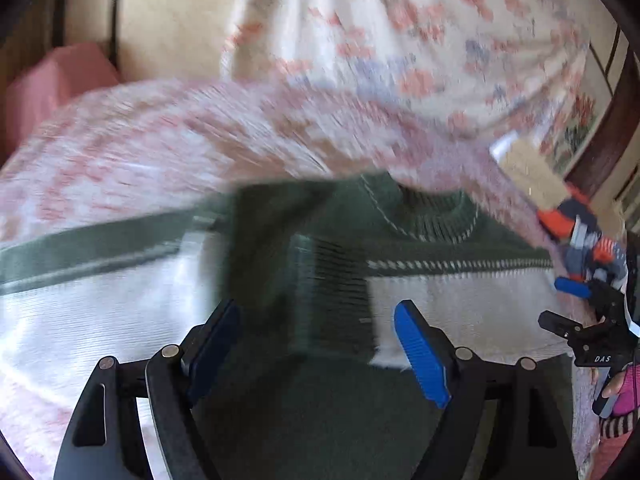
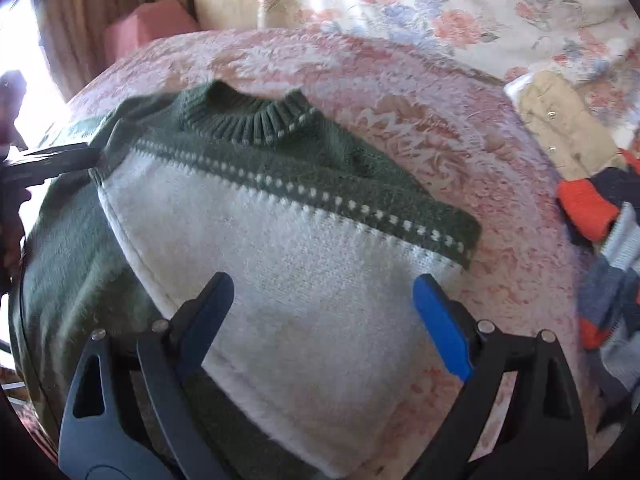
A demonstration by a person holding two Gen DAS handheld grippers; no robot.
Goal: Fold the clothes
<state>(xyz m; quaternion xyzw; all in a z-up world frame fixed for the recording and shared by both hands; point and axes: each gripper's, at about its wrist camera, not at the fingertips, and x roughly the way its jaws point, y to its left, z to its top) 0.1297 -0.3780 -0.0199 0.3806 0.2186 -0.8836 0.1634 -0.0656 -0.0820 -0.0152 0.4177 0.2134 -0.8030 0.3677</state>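
1. nearest in the left wrist view, the left gripper has its jaws spread wide and released. a dark green flap of the sweater lies between them, but the view is blurred and i cannot tell if the pads touch the knit.
2. nearest in the right wrist view, the right gripper also has its jaws wide apart and holds nothing. it hovers over the white body of the sweater; contact with the cloth is not clear.
3. the sweater lies on the bed, on the pink patterned cover, with the green collar at the far side. one side seems already turned in, so i judge the fold is about half done.
4. to do this step well, i think each gripper should take an edge with both layers together, lift low, and lay the fold with the edges straight, then smooth the wrinkles outward.
5. further away, on the right of the bed, is a pile of clothes with beige, orange and striped pieces, well apart from the sweater.
6. farthest is a floral blanket and a pink cushion near the wall.
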